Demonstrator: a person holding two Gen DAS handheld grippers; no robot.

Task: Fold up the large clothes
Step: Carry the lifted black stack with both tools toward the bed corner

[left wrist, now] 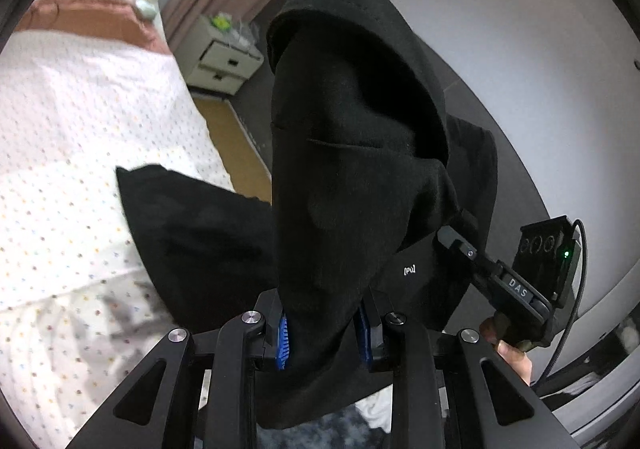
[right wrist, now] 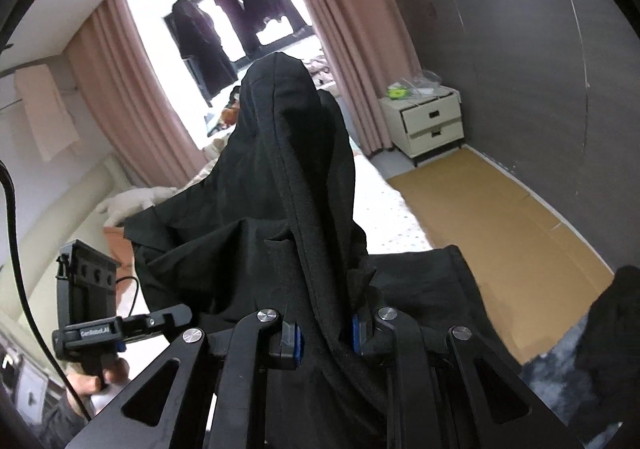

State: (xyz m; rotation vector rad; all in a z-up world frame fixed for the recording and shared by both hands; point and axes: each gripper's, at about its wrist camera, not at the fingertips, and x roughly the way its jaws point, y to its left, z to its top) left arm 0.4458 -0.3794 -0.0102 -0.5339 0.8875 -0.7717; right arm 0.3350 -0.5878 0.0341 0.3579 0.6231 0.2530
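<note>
A large black garment (left wrist: 352, 153) hangs in the air between both grippers, above a bed. My left gripper (left wrist: 323, 333) is shut on a thick bunch of its cloth, blue pads pressed against the fabric on both sides. In the right wrist view the same black garment (right wrist: 288, 177) rises in a fold in front of the camera, and my right gripper (right wrist: 326, 335) is shut on a seamed edge of it. The right gripper (left wrist: 486, 271) shows at the right of the left wrist view, clamped on the cloth. The left gripper (right wrist: 172, 317) shows at the lower left of the right wrist view.
A bed (left wrist: 80, 129) with a dotted white cover lies below and to the left. A cream two-drawer nightstand (right wrist: 428, 121) stands by the grey wall. Cardboard sheets (right wrist: 500, 209) cover the floor beside the bed. Pink curtains (right wrist: 132, 97) frame a window with dark clothes hanging outside.
</note>
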